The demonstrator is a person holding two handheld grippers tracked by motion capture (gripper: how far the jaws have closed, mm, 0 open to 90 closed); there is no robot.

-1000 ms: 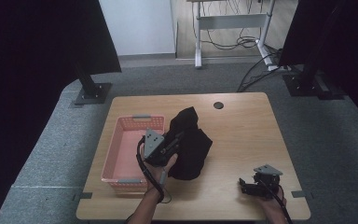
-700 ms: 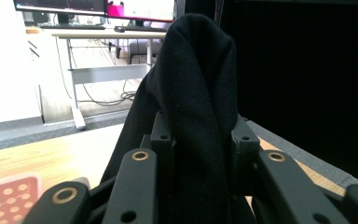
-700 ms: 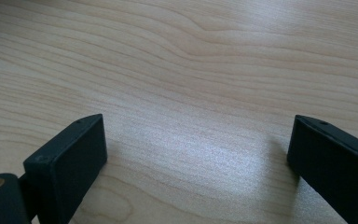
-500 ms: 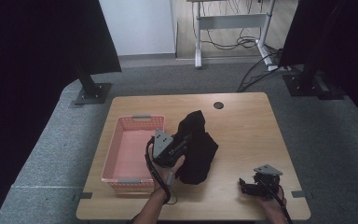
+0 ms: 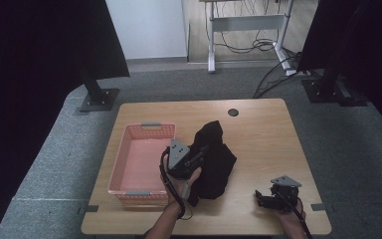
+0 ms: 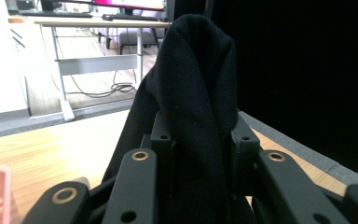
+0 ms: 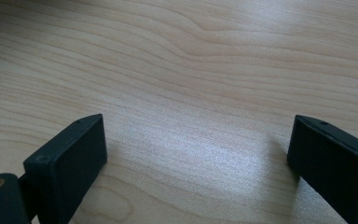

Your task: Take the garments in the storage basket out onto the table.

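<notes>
A soft black cloth (image 5: 213,162) is bunched up in the middle of the wooden table (image 5: 263,134), just to the right of a pink plastic basket (image 5: 139,164). The left gripper (image 5: 195,154) has its two black jaws squeezed tight on a fold of this cloth. In the left gripper view the black cloth (image 6: 193,116) stands up between the jaws like a tall, rounded hump, and its weave looks fine and a bit fuzzy. The rest of the cloth hangs down in a crumpled heap to the table in front of the person's left hand (image 5: 183,186). The basket is a long box shape with little holes in its walls and grey handles at its two ends. The right gripper (image 5: 264,198) sits low near the table's front right corner, well apart from the cloth. In the right gripper view its jaws are wide apart and hold nothing, and between them lies smooth, pale wood with wavy grain lines (image 7: 196,93).
</notes>
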